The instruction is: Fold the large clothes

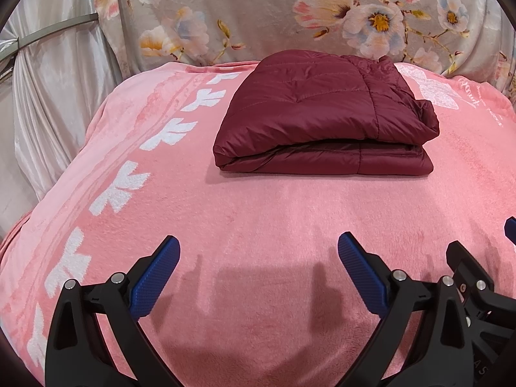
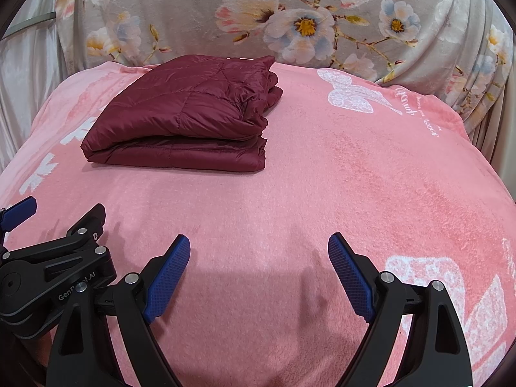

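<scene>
The dark maroon quilted puffer jacket (image 1: 325, 119) lies folded into a compact, layered rectangle toward the far side of the pink fleece blanket (image 1: 274, 219) with white leaf prints, close to the grey floral blanket (image 1: 258, 9) draped upright behind it. Its layers look stacked fairly evenly, so the folding appears finished or nearly so.

The left gripper (image 1: 258, 271) and the right gripper (image 2: 259, 271) hover side by side over the near part of the pink blanket, well apart from the jacket; the blue-padded jaws of both stand wide apart with nothing between them.

If any step remains, it is probably a tidy-up: the bunched right-hand edge of the stack could be pressed flat and squared, approaching low and pinching only the top layer so the slippery shell does not slide.

The right wrist view shows that ruffled right edge (image 2: 267, 96) and a white butterfly print (image 2: 351, 93) more fully; the left wrist view shows the silvery satin curtain (image 1: 48, 90) at far left.
</scene>
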